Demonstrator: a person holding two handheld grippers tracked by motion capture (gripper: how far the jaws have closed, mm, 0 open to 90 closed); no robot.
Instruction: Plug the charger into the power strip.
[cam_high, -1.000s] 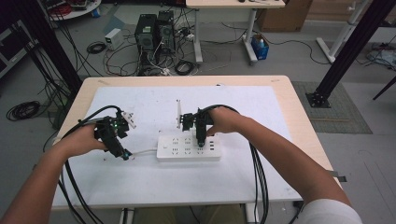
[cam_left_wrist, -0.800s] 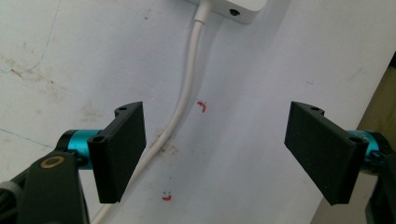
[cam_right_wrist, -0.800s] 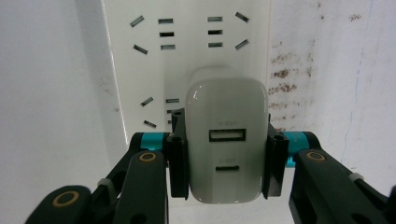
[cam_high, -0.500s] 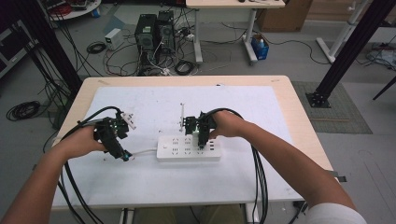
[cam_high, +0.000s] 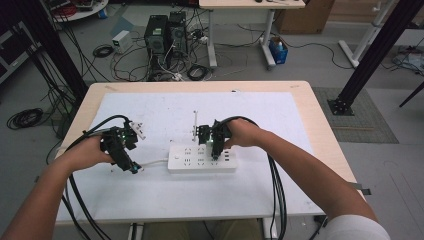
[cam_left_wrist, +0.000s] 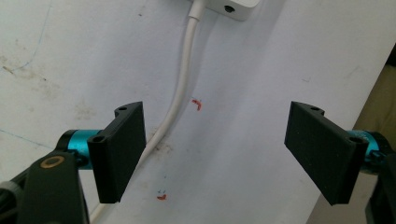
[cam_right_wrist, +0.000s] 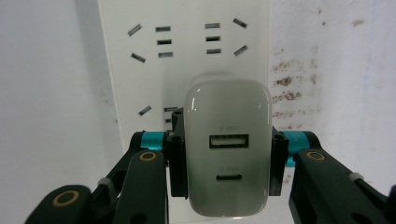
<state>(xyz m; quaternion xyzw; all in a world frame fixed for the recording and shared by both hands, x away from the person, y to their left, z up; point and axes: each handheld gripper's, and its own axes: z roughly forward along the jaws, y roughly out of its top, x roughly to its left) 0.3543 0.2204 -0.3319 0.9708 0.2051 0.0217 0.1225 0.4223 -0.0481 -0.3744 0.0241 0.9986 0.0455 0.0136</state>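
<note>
A white power strip (cam_high: 202, 158) lies across the middle of the white table top, and its sockets (cam_right_wrist: 187, 51) fill the right gripper view. My right gripper (cam_right_wrist: 227, 158) is shut on a white USB charger (cam_right_wrist: 227, 144), held by its two sides with the ports facing the camera. The charger sits directly over the strip; I cannot tell whether its prongs are in a socket. In the high view the right gripper (cam_high: 214, 145) stands over the strip's right half. My left gripper (cam_left_wrist: 224, 149) is open just left of the strip's end (cam_left_wrist: 229, 7), and the strip's white cable (cam_left_wrist: 180, 93) runs past its left jaw.
A thin white stick-like piece (cam_high: 194, 125) lies on the table (cam_high: 300, 130) just behind the strip. Black cables trail from both grippers over the near edge. Computers and cable coils sit on the floor beyond the far edge.
My right gripper has shifted slightly nearer and lower onto the strip with the charger. The left gripper has barely moved.
</note>
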